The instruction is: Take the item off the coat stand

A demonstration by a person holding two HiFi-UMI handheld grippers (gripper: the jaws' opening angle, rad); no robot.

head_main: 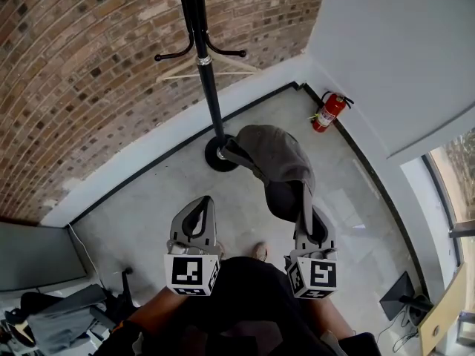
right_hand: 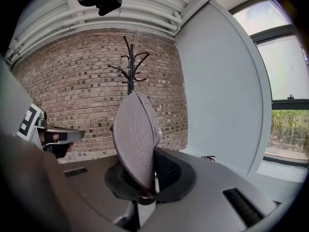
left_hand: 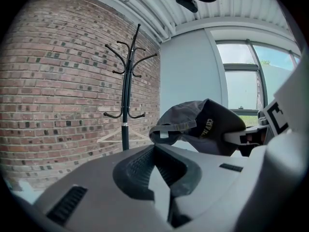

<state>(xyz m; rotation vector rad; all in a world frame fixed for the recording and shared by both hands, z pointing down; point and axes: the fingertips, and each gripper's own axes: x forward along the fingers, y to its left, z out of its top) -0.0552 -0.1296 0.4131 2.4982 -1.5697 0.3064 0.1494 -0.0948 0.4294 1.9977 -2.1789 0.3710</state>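
A grey cap [head_main: 273,156] hangs free in front of me, away from the black coat stand [head_main: 209,87]. My right gripper [head_main: 306,199] is shut on the cap's brim. In the right gripper view the brim [right_hand: 133,139] stands on edge between the jaws of that gripper [right_hand: 146,185], and the stand [right_hand: 130,66] rises behind it. My left gripper [head_main: 202,206] is level with the right one, left of the cap and apart from it. It is shut with nothing in it [left_hand: 155,148]. The left gripper view shows the cap [left_hand: 207,124] to the right and the stand [left_hand: 126,95] by the brick wall.
A pale wooden hanger [head_main: 211,67] stays on the stand's lower hooks. A red fire extinguisher [head_main: 329,112] stands in the corner by the white wall. A desk [head_main: 37,258] with clutter is at the lower left. A dark screen [head_main: 401,295] leans near the window at the lower right.
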